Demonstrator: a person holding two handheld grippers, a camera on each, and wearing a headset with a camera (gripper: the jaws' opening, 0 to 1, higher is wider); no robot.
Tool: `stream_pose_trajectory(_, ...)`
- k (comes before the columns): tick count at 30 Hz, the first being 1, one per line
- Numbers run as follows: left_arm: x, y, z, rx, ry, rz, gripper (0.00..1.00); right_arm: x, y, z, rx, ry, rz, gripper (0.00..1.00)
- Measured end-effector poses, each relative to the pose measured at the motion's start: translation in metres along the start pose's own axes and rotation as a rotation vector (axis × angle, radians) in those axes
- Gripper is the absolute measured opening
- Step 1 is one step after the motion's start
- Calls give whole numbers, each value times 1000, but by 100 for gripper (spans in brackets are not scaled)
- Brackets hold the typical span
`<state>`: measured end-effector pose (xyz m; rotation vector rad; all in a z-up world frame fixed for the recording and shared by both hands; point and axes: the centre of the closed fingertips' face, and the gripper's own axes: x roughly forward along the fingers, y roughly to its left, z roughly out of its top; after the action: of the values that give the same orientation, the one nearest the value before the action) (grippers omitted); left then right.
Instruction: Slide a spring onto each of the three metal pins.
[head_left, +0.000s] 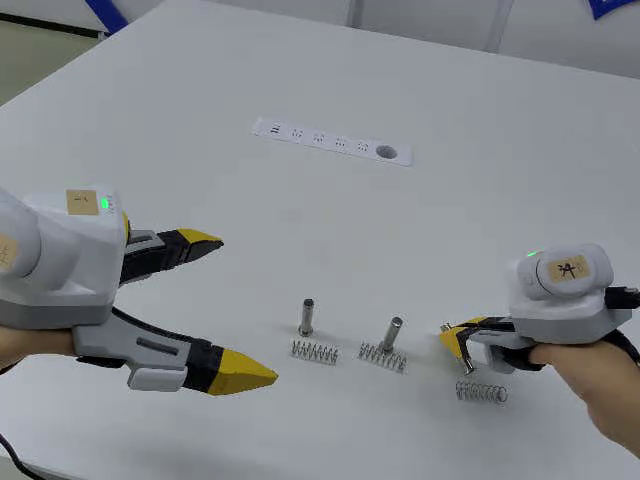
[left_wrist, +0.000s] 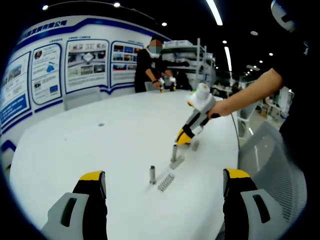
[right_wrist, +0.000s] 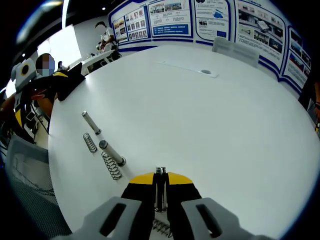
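Being gripped between the closed jaws of the right hand-held gripper (right_wrist: 160, 181), the third metal pin (right_wrist: 160, 194) is being held along the line of those jaws, with its capped end showing at the yellow tips. The third spring (head_left: 481, 392) is lying flat on the bench (head_left: 420, 230), just beside that hand-held gripper on the person's side. Its long axis is running across the head view and crosswise to the held pin; whether spring and pin are touching cannot be told.

The left hand-held gripper (head_left: 240, 308) is being held wide open with nothing between its jaws, well apart from the third spring. The right hand is therefore being judged the nearer, though it is occupied.

Between the two hand-held grippers, the left pin (head_left: 307, 316) and the middle pin (head_left: 391, 335) are standing upright. The left spring (head_left: 314, 351) and the middle spring (head_left: 382, 358) are lying loose at their feet. No spring is being carried on any pin.

The coming move is being judged to turn on the third spring's bore being brought into line with the held pin's axis. That is likely to call for the free left hand-held gripper to be brought across.
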<state>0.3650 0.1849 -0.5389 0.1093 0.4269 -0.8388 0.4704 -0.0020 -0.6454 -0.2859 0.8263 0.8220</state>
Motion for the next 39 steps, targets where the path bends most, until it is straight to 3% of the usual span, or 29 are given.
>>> stream_pose_trajectory(4,0,-3,5,-15,-23,-9,99,-4,1,1,-7,-12,3,8)
stream_pose_trajectory(23,5,-10,12,8,-28,-25,99,-24,-2,1,-9,-101,-21,8)
stream_pose_trajectory(28,3,-11,17,-7,-52,-23,99,-26,-2,-1,-5,-120,-17,8)
stream_pose_trajectory(39,0,-12,17,-3,-42,-16,99,-32,0,-2,-22,-198,-18,8)
